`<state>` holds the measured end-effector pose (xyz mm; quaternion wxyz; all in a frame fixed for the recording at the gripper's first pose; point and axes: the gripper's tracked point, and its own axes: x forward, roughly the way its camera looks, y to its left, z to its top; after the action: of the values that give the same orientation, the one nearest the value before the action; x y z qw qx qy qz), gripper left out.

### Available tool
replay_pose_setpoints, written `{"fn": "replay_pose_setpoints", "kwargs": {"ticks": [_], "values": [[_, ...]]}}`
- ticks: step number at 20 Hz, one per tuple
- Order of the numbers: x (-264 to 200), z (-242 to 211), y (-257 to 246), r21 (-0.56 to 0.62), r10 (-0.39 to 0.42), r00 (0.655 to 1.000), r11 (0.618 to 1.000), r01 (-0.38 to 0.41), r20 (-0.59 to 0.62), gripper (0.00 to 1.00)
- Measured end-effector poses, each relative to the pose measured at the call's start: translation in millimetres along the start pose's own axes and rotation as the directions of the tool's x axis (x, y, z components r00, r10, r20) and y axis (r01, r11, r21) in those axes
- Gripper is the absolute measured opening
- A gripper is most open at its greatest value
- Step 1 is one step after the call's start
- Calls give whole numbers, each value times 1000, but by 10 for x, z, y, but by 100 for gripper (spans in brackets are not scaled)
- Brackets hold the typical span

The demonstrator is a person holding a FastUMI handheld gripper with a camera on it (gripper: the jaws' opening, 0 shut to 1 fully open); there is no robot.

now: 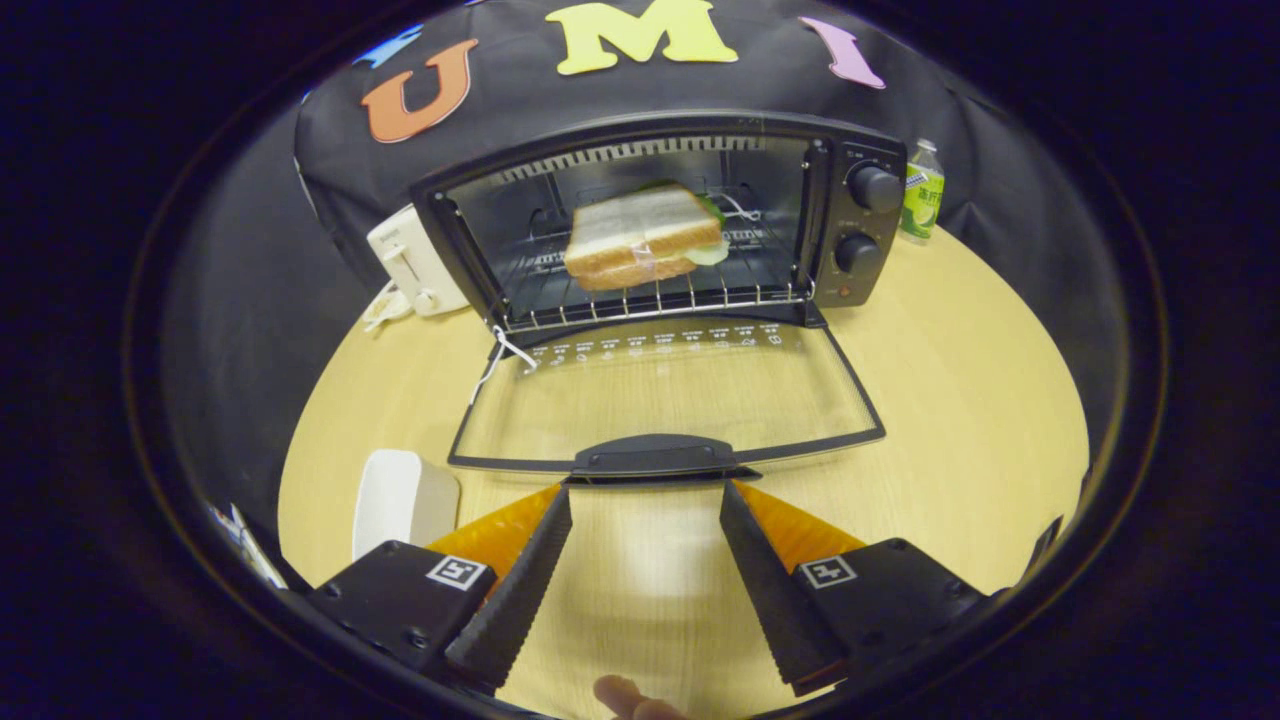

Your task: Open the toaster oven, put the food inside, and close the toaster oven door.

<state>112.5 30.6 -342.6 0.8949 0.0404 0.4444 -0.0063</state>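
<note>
A black toaster oven (pixel 860 215) stands on the round wooden table (pixel 960 400) beyond the fingers. Its glass door (pixel 670 395) lies folded down flat toward me. The door's handle (pixel 655 455) sits just ahead of the fingertips. A sandwich (pixel 640 238) of white bread with green lettuce rests on the wire rack (pixel 655 300) inside the oven. My gripper (pixel 645 492) is open, its two fingers spread wide below the handle, nothing between them.
A white toaster (pixel 412 262) stands left of the oven. A white dish (pixel 400 500) lies on the table by the left finger. A green-labelled bottle (pixel 922 190) stands right of the oven. A fingertip of a hand (pixel 625 697) shows under the fingers.
</note>
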Motion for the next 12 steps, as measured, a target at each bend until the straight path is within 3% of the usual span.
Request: {"fn": "replay_pose_setpoints", "kwargs": {"ticks": [8, 12], "values": [[-15, -11, 63, 29, -15, 1000, 999, 14, 13, 98], [-173, 126, 86, -10, -19, 995, 1000, 20, 99, 98]]}}
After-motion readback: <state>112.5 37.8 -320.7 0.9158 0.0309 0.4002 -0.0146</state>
